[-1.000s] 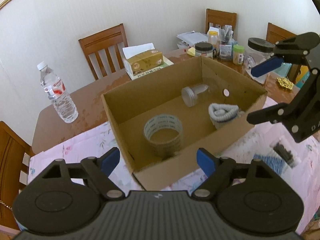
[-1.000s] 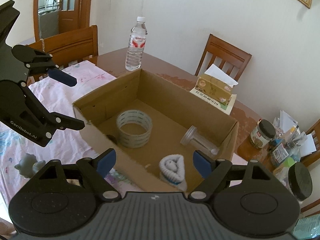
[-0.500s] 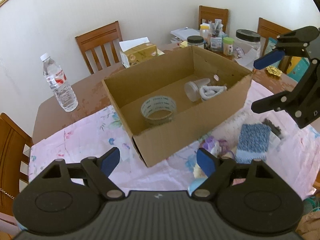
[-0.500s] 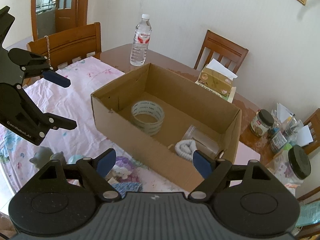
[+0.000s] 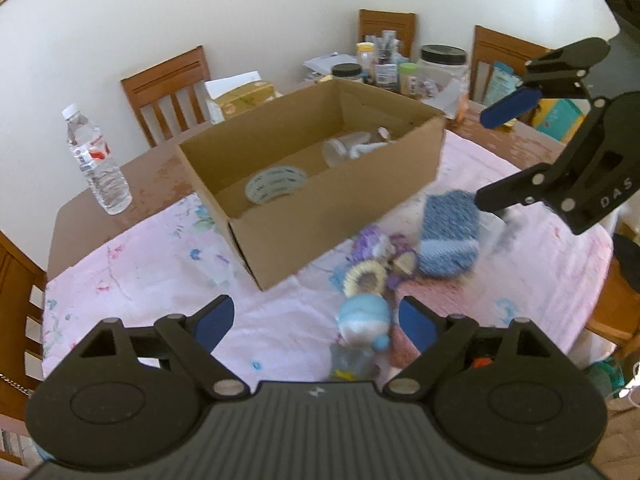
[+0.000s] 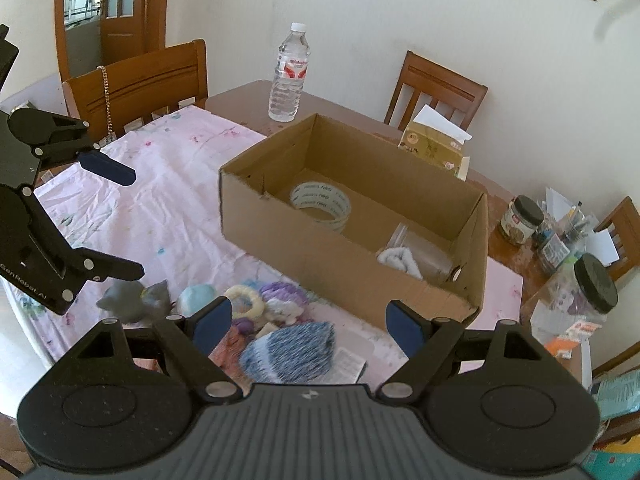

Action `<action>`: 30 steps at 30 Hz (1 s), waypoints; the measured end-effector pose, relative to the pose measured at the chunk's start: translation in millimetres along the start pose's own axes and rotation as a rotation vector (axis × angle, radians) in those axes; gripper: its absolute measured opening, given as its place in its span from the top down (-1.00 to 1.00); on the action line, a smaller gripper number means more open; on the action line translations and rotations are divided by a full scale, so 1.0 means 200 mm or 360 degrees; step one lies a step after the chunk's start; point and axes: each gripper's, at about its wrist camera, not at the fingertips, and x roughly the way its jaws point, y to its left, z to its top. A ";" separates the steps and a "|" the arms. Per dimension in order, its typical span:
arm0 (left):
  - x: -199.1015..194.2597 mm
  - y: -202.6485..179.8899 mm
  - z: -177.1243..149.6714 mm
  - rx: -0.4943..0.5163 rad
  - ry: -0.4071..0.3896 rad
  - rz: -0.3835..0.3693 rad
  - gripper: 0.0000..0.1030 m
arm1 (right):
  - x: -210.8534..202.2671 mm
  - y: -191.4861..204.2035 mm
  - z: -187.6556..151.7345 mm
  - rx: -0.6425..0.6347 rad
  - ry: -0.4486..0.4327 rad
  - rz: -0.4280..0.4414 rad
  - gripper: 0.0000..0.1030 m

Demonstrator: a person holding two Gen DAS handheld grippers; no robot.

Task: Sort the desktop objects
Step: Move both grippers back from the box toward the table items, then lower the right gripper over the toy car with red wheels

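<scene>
Looking along the left gripper (image 5: 316, 320), its jaws stand wide apart and hold nothing. Below them, on the pink cloth of the tabletop (image 5: 132, 264), a pale blue plush toy (image 5: 364, 320) lies near a cream ring toy (image 5: 364, 278), purple bits and a blue knitted pouch (image 5: 450, 236). These sit just beside the near wall of the cardboard box (image 5: 340, 216), which already contains a tape roll (image 5: 276, 182) and a clear jar (image 5: 344, 148). The right gripper (image 5: 492, 156) hangs over the pouch, empty and spread.

From the right wrist, the right gripper's jaws frame the pouch (image 6: 288, 352) without touching it; the left gripper (image 6: 120, 220) hovers above 2 grey toys (image 6: 134, 298).

Risk, as I judge it: the heap is tightly packed, so closing on 1 item may drag a neighbour or snag the cloth, and soft plush could slip on the lift over the box wall.

Motion blur smears the left view; a flat clear packet beside the pouch and whatever lies under each gripper body cannot be made out.
</scene>
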 end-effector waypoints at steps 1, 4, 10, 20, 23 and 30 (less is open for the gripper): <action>-0.01 -0.01 -0.01 0.0006 -0.0001 -0.0015 -0.76 | 0.00 0.02 -0.01 0.0003 0.0006 -0.0001 -0.70; -0.03 -0.04 -0.06 0.0037 0.0003 -0.0055 -0.77 | -0.02 0.06 -0.05 0.0021 0.0029 -0.0003 -0.70; -0.04 -0.12 -0.15 0.0101 0.0027 -0.0122 -0.77 | -0.03 0.12 -0.13 0.0056 0.0081 0.0005 -0.70; -0.01 -0.22 -0.26 0.0082 0.0057 -0.0247 -0.77 | -0.03 0.19 -0.24 0.0134 0.0136 0.0027 -0.70; 0.02 -0.25 -0.29 0.0087 0.0078 -0.0272 -0.77 | -0.03 0.18 -0.27 0.0169 0.0146 0.0034 -0.70; 0.07 -0.32 -0.33 0.0136 0.0123 -0.0288 -0.77 | 0.00 0.16 -0.35 0.0249 0.0196 0.0042 -0.70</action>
